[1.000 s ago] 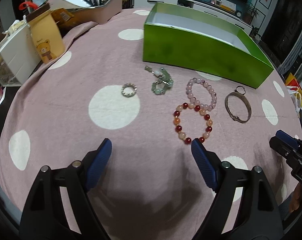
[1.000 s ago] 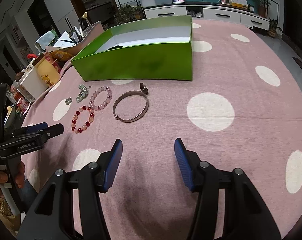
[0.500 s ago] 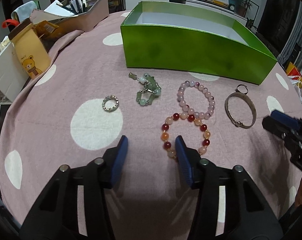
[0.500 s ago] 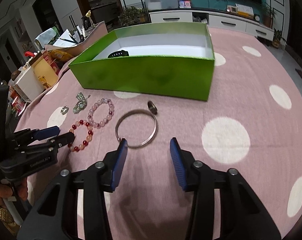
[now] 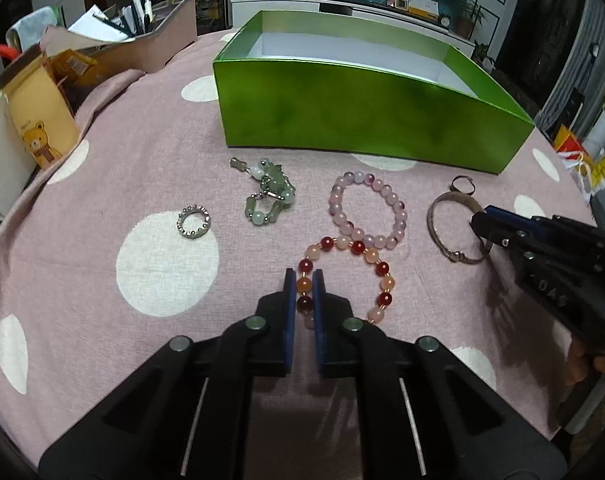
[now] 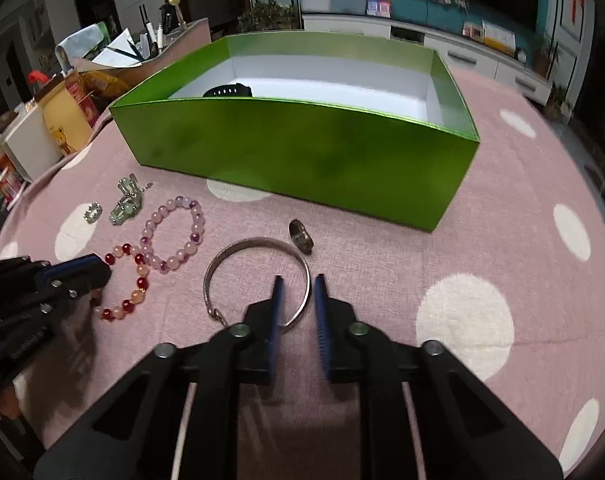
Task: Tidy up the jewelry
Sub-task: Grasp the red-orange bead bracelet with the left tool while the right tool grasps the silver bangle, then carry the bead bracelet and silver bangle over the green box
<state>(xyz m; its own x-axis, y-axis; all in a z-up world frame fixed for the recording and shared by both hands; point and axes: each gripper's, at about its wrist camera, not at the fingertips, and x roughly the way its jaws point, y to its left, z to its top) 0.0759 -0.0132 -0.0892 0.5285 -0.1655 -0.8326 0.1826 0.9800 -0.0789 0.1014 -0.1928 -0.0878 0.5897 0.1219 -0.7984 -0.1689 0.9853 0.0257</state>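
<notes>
Left wrist view: red bead bracelet is pinched by the left gripper — right gripper is closing around the silver bangle — for boxing.

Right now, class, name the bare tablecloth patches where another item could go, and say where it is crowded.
Bare: cloth right of the silver bangle and small ring, near the green box; also left of the beaded ring. Crowded: between those rings, fronting the box.
</notes>
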